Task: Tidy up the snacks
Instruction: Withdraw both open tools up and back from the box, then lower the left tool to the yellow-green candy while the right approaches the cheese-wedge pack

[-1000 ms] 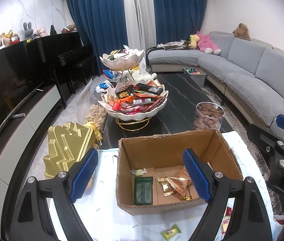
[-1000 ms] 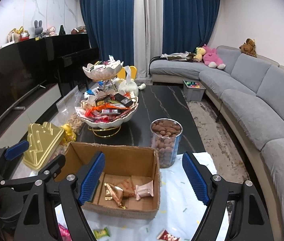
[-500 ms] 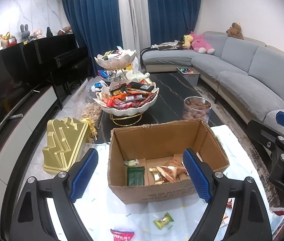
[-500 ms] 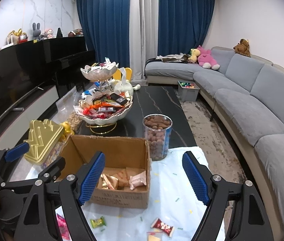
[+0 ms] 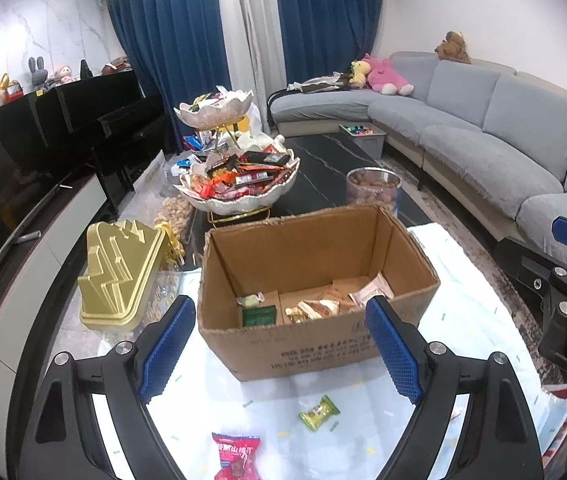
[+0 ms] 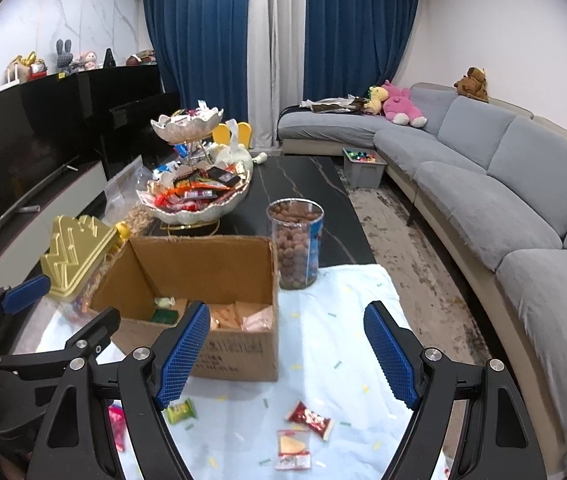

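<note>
Cardboard box (image 5: 315,280) sitting open on the white cloth (image 5: 475,320), used here as the landmark. Far left of the box, a gold zigzag lid (image 5: 119,272) on the table. Behind the box, a shell-shaped tiered tray (image 5: 243,196) piled with wrapped snacks, and behind the box's right corner a clear jar of brown nuts (image 5: 371,192). Inside the box, from left: a pale small candy (image 5: 249,300), a dark green packet (image 5: 258,315), gold and orange wrapped sweets (image 5: 315,308) and a pink packet (image 5: 371,290). So, some snacks already put away. In front of the box, loose on the cloth: a red packet (image 5: 236,454), a green candy (image 5: 318,413), and in the right camera a red-and-white wrapped candy (image 6: 310,420) with a clear bag holding a yellow wedge (image 6: 292,449) just in front of it. Those not yet in the box, so a good part of the job looks left to do. Left gripper (image 5: 279,354) hanging in front of the box, jaws wide apart, nothing between the blue pads. Right gripper (image 6: 286,354) to the right of the box front, jaws also spread wide, holding nothing. Likely next: reaching down for one of the loose snacks.
</note>
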The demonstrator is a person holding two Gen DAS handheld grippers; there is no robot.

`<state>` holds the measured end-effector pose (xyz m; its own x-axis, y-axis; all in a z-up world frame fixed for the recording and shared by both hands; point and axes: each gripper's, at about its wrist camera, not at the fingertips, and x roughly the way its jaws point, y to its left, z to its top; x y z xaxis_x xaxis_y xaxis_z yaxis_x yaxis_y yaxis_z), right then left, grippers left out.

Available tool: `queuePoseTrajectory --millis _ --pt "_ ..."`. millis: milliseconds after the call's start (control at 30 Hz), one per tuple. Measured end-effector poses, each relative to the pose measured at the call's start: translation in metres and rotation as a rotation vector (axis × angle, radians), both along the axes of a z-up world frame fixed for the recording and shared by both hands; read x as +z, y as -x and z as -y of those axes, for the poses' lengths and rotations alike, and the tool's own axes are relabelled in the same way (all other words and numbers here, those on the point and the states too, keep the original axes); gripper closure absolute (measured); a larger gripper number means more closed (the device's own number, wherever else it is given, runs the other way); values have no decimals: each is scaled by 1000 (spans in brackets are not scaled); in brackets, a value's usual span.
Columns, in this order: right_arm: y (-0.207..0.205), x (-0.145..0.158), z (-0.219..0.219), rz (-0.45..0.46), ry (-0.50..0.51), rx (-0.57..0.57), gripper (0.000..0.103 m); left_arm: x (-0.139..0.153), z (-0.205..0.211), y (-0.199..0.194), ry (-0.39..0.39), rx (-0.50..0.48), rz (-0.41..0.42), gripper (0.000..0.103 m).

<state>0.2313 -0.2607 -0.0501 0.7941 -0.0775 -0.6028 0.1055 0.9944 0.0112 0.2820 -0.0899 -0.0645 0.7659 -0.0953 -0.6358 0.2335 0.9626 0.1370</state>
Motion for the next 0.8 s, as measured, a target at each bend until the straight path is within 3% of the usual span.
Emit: queuePoseTrajectory --millis 167,267,800 --pt "11 -7 3 -8 6 -18 23 -10 0 12 -3 -7 -4 10" --pt "17 -10 4 -3 12 -37 16 -15 0 18 -7 -10 -6 8" --pt "52 -43 -4 19 35 -55 16 -50 -8 43 0 20 4 1"
